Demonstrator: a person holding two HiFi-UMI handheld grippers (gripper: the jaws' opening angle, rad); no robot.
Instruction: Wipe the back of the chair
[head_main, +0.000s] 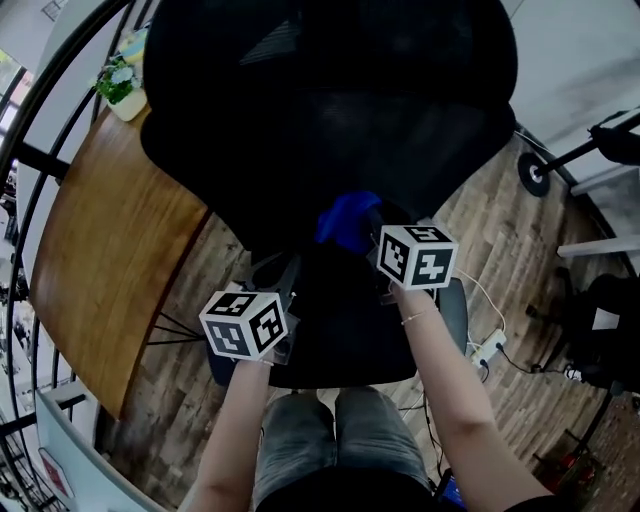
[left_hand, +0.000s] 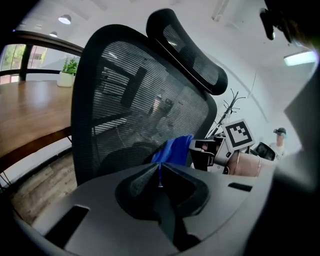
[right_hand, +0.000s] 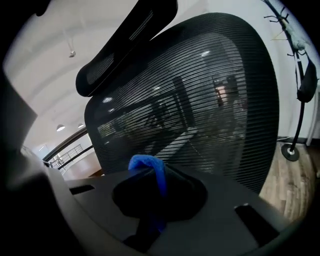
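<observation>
Held the right gripper with its jaws clamped on a blue cloth, a bunched fold standing up above the tips. Had that cloth low on the chair back, close against the black mesh, just ahead of the gripper's marker cube. From the right gripper view, looked up across the ribbed mesh to the curved headrest above it.

Held the left gripper lower and further left, near the right one but apart from it, jaws drawn together with only a thin slit between them and nothing gripped. Pointed it at the same chair back, with the cloth and the right gripper visible at the mesh's lower right edge.

Beyond the chair, to the left: a curved wooden table with a small potted plant near its far end. To the right: plank floor, a white power strip lying on it, and a coat stand by the wall.
</observation>
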